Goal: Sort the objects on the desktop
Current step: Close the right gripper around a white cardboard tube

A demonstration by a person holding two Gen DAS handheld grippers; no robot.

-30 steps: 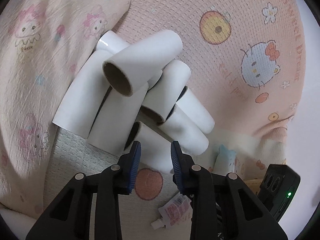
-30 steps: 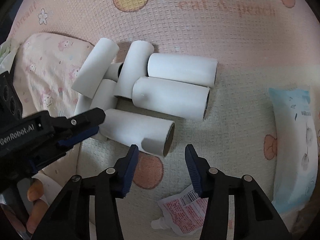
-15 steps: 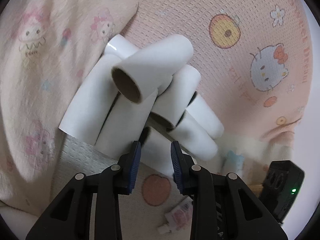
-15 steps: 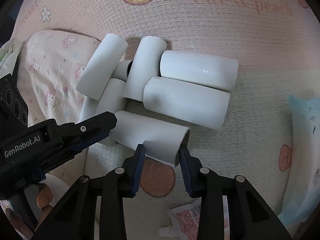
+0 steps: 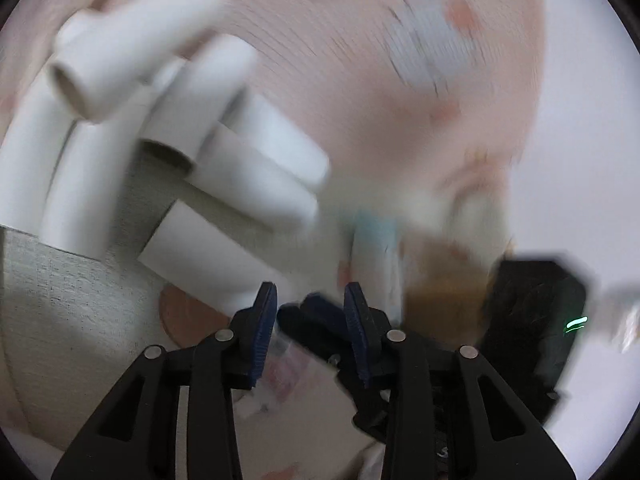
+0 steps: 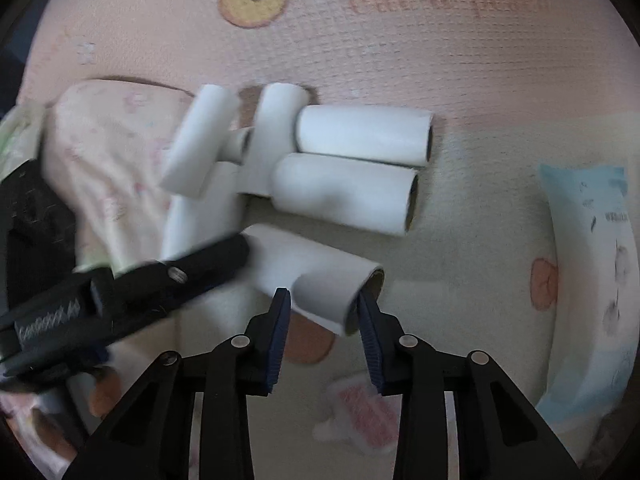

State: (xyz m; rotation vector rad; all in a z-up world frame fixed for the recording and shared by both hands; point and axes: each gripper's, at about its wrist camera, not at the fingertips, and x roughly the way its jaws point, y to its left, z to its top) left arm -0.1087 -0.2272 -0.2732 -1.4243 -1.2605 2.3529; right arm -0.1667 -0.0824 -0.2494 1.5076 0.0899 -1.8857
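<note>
Several white paper rolls lie in a loose pile (image 6: 304,160) on a pink patterned blanket (image 6: 400,40). My right gripper (image 6: 323,307) is shut on the open end of the nearest white roll (image 6: 320,276), which is lifted slightly off the cloth. In the blurred left wrist view the same roll (image 5: 208,256) shows, with the pile (image 5: 160,112) behind it. My left gripper (image 5: 310,304) is open and empty beside that roll; it shows at the left of the right wrist view (image 6: 240,248).
A light-blue wipes pack (image 6: 592,264) lies at the right. A small pink sachet (image 6: 360,408) lies below my right gripper. A folded pink cloth (image 6: 108,160) sits left of the pile. The right gripper's black body (image 5: 536,312) shows in the left wrist view.
My right gripper has closed on the nearest roll and pulled it away from the pile. My left gripper has swung quickly to the right, blurring its view.
</note>
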